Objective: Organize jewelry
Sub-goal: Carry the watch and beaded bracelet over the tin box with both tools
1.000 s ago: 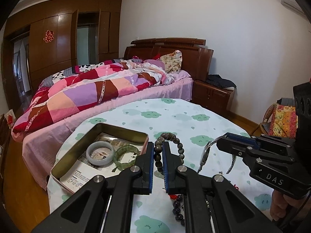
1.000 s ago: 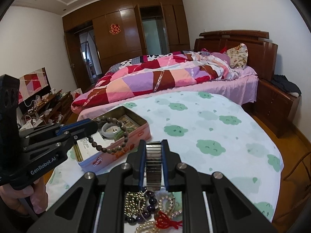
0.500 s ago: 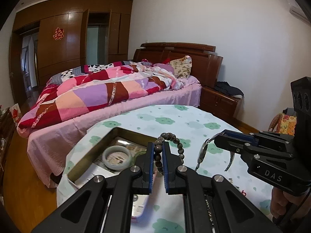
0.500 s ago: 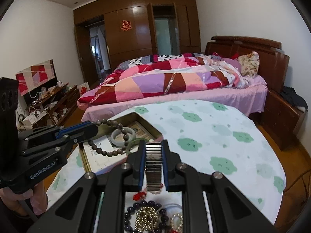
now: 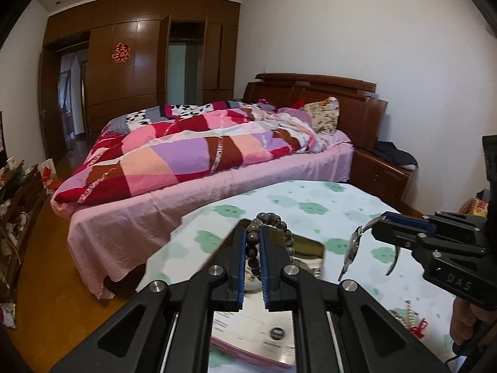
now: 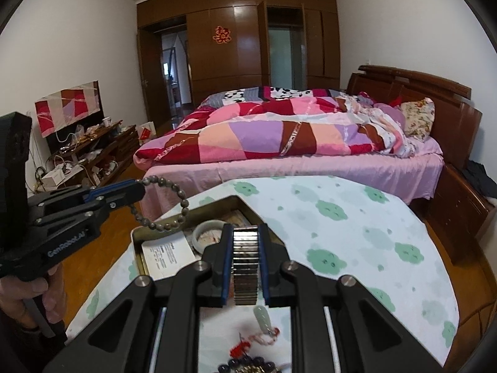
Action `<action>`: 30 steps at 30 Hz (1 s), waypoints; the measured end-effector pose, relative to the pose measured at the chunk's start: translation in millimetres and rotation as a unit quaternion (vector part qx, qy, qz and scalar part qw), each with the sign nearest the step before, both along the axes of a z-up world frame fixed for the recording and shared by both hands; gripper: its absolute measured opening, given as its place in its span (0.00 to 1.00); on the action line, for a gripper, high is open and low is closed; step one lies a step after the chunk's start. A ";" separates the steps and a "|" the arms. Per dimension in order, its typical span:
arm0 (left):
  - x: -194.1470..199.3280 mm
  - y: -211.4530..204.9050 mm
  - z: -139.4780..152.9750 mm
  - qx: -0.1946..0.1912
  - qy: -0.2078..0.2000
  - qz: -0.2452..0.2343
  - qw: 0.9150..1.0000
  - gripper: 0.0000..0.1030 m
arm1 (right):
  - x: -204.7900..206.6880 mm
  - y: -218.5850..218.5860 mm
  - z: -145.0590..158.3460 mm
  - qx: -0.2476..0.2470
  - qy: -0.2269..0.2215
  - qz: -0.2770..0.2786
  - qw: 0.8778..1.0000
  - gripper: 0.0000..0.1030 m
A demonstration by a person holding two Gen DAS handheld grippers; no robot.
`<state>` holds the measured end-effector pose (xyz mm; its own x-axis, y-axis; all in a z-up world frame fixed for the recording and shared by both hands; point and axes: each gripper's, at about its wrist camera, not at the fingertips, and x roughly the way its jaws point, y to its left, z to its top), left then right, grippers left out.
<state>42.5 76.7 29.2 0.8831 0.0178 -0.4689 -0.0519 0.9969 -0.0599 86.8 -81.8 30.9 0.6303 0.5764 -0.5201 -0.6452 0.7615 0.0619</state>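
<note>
Both grippers hold jewelry lifted over the open tin on the cloud-print table.

The left gripper (image 5: 252,242) has its jaws pinched on a dark bead bracelet (image 5: 273,228), whose loop curls out toward 1 o'clock from the tips; in the right wrist view that bracelet (image 6: 169,205) hangs at 9 o'clock above the tin (image 6: 146,233). The right gripper (image 6: 245,242) has its jaws clamped on the metal band of a watch (image 6: 245,267); in the left wrist view the watch (image 5: 352,248) dangles at 3 o'clock, clear of the tablecloth (image 6: 341,233). Inside the tin lie a pale bangle (image 6: 205,236) and a printed leaflet (image 6: 167,253). At 6 o'clock in the right wrist view, a heap of beads (image 6: 248,365) with a red cord and a pale pendant lies on the cloth.
</note>
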 end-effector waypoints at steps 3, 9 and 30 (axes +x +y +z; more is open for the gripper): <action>6.2 9.9 -5.0 0.002 0.005 0.010 1.000 0.07 | 3.9 11.0 -2.2 -0.001 0.006 0.008 1.000 0.17; 16.6 22.1 -19.0 0.003 0.027 0.023 0.999 0.07 | 5.6 33.7 -11.2 -0.012 0.016 0.027 0.999 0.17; 35.1 25.1 -57.3 0.008 0.090 0.020 0.996 0.07 | 12.4 71.2 -46.3 -0.050 0.055 0.047 0.996 0.17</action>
<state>77.6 101.8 -28.1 0.7828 0.0603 -0.6193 -0.1002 0.9945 -0.0297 99.2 -10.6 -15.5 0.5127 0.5716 -0.6406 -0.7068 0.7046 0.0631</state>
